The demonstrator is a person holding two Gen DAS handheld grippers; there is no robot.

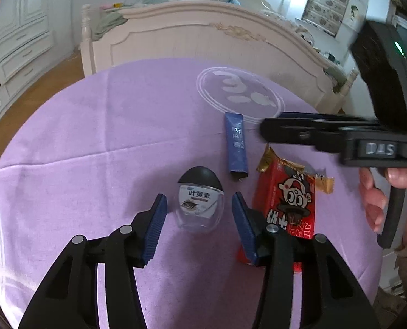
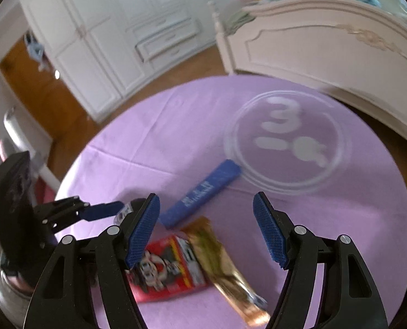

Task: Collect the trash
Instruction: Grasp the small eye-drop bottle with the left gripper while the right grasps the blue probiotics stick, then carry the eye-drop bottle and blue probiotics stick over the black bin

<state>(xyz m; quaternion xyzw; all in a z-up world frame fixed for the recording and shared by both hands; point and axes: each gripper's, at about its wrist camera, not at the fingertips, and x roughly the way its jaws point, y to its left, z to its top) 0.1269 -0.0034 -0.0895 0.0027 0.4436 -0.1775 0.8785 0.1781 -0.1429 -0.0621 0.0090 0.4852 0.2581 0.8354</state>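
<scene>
My left gripper [image 1: 199, 208] stands part open around a clear egg-shaped eye-drop bottle [image 1: 200, 204] with a black cap, ribbed blue pads just clear of it. Right of it on the purple cloth [image 1: 93, 137]: a blue stick sachet [image 1: 236, 145] and a glossy red wrapper [image 1: 285, 200], its near end hidden by my finger. My right gripper [image 2: 206, 227] hangs wide open and empty over the motion-blurred wrapper.

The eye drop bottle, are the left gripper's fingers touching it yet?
Apart. The left wrist view shows purple cloth on both sides between the eye drop bottle and the left gripper fingers.
</scene>
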